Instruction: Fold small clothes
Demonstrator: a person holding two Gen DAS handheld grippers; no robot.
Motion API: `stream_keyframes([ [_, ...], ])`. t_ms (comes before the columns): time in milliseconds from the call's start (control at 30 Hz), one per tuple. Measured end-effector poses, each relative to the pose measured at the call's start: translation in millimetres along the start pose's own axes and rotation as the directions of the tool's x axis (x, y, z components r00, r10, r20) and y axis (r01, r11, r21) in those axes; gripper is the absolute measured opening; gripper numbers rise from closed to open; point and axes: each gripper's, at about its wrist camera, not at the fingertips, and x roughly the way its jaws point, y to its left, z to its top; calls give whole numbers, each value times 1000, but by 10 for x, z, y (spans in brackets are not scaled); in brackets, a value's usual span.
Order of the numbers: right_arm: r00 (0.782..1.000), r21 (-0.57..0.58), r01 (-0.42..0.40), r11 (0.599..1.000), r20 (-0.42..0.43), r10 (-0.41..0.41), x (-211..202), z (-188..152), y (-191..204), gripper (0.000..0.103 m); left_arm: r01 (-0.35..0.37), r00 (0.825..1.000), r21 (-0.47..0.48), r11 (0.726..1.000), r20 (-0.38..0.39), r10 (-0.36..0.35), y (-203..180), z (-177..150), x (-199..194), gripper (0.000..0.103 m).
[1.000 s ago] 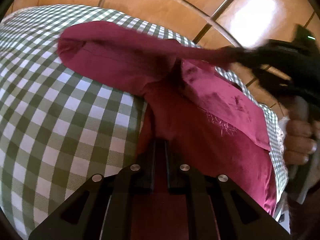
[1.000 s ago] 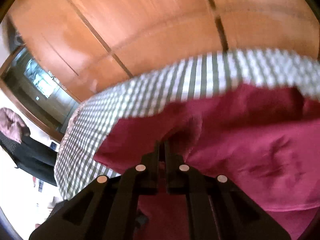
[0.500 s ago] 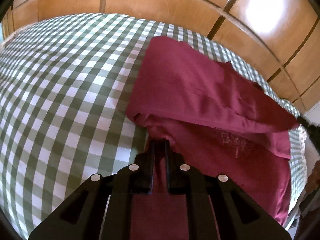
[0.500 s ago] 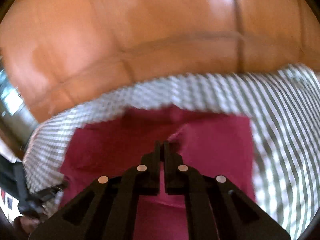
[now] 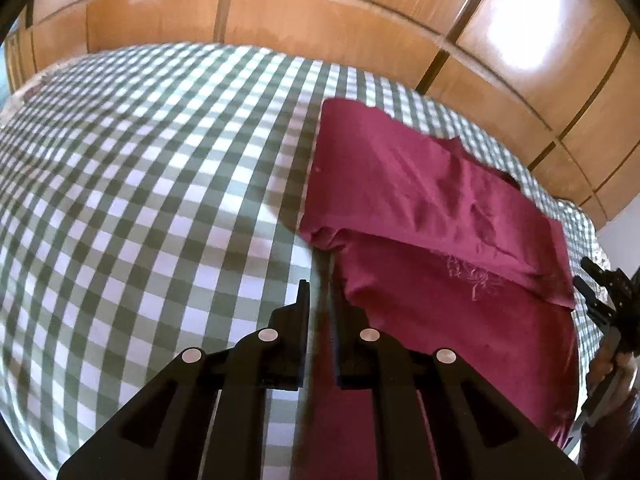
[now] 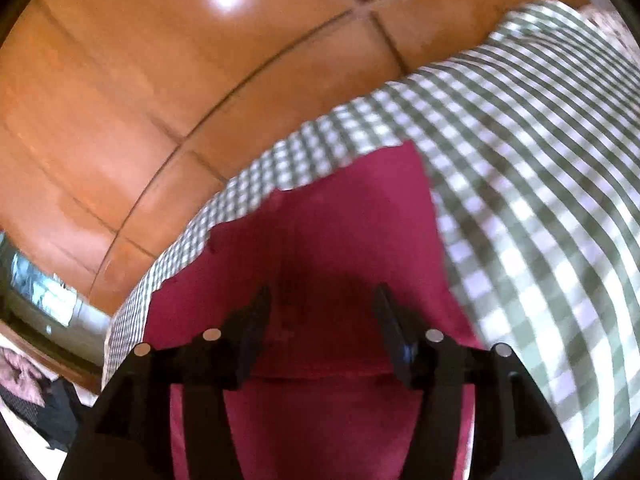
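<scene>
A dark red shirt (image 5: 440, 220) lies flat on a bed covered by a green and white checked sheet (image 5: 140, 200). Its top layer is folded over itself, and the folded edge runs diagonally across the cloth, just above a patch of pale stitched decoration. The shirt sits toward the far edge of the bed, near a wall of glossy orange-brown wooden panels (image 5: 360, 20).

In the left wrist view, the left claw (image 5: 318, 292) is low over the sheet at the near left edge of the shirt. Its two black fingers stand slightly apart with a narrow gap between them, and nothing is held. The right fingertip is just at the shirt's edge; contact cannot be judged.

In the right wrist view, which is blurred, the right claw (image 6: 322, 312) hangs over the shirt (image 6: 340, 220) with its fingers spread wide and empty. The red cloth fills the space between and below them, with checked sheet (image 6: 540, 160) to the right.
</scene>
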Motion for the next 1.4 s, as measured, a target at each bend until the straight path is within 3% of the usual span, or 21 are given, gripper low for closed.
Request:
stream_keyframes([
  [100,999,-44,10,999,-52,-12,243,4,191,52,-7,1000,-5,1000,-10,7,-45,-17,9,7],
  [167,993,-99,45,994,-108,-56,489,-66,325,45,0,1000,0,1000,-30,0,-99,-30,79,7],
  [233,983,-134,82,988,-151,-102,651,-129,380,14,1,999,21,1000,-42,0,-183,-19,166,7],
  [333,984,-190,94,977,-133,-120,613,-134,530,9,-34,999,38,999,-40,35,-249,60,288,7],
  [500,997,-233,72,970,-18,-78,101,-62,668,5,-76,996,-53,996,-57,73,-106,216,521,7],
  [567,990,-249,135,959,-7,-141,79,-80,568,5,-68,996,-65,996,-61,64,-64,190,548,8],
  [700,964,-208,240,948,-66,-258,342,-148,188,5,-32,997,-90,995,-68,26,-1,133,428,18],
  [800,971,-173,214,962,-69,-228,345,-160,116,9,-39,998,-95,995,-49,35,77,151,238,19],
  [900,978,-141,202,969,-31,-208,190,-111,175,39,10,1000,-87,996,14,-9,102,314,28,19],
  [933,978,-148,205,968,-7,-209,119,-114,225,43,27,999,-79,996,33,-24,80,383,-19,19],
  [1067,987,-225,159,961,49,-152,-25,-76,565,52,150,986,-6,989,80,-149,-212,726,-33,19],
  [1167,990,-299,140,944,27,-139,131,-70,819,55,228,970,89,970,65,-234,-534,854,106,19],
  [1300,976,-340,192,921,-28,-214,517,-102,882,56,207,978,167,964,3,-211,-825,924,497,19],
  [1400,951,-338,271,901,-53,-306,806,-104,727,57,94,996,185,978,-24,-91,-816,943,865,19],
])
